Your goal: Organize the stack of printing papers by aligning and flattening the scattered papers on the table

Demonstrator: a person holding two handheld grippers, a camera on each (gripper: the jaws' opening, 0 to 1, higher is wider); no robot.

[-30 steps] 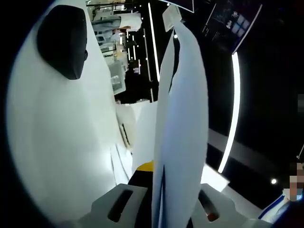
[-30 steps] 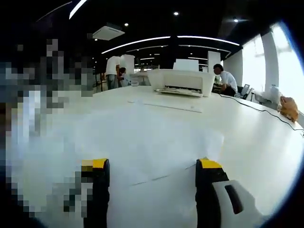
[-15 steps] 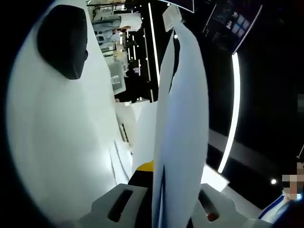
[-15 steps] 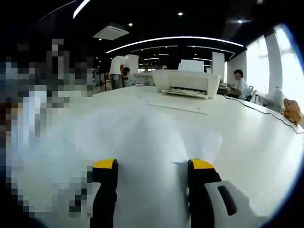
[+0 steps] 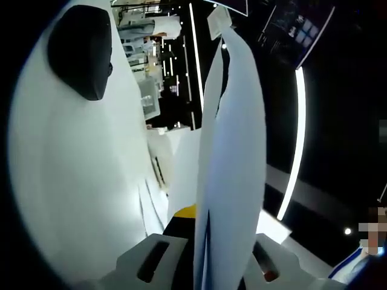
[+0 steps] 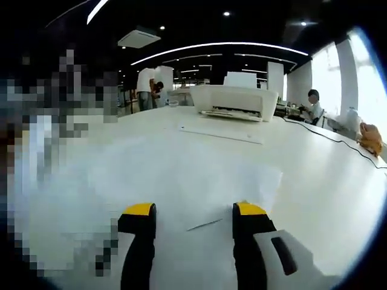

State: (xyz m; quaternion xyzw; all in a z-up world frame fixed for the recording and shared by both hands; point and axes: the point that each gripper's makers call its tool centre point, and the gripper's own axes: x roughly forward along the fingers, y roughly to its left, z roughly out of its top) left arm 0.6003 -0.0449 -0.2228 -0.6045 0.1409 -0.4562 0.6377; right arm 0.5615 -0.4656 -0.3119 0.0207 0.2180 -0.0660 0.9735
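Note:
In the left gripper view a thin stack of white papers [image 5: 231, 163] stands on edge, rising from between the jaws. My left gripper [image 5: 205, 269] is shut on its lower end. The white table [image 5: 66, 181] curves along the left of this rolled view. In the right gripper view, loose white sheets [image 6: 187, 181] lie flat and overlapping on the table [image 6: 326, 181]. My right gripper [image 6: 195, 212] is open low over them, its yellow-tipped jaws on either side of a sheet edge.
A white printer [image 6: 233, 101] stands at the table's far side, with a single sheet [image 6: 221, 134] lying before it. A cable [image 6: 329, 138] runs along the right, near an orange object [image 6: 369, 138]. People stand and sit behind. A black oval object [image 5: 80, 51] lies on the table.
The right gripper's jaws have drawn closer together over the sheets, and the view has shifted slightly. The left gripper still holds the stack, unmoved.

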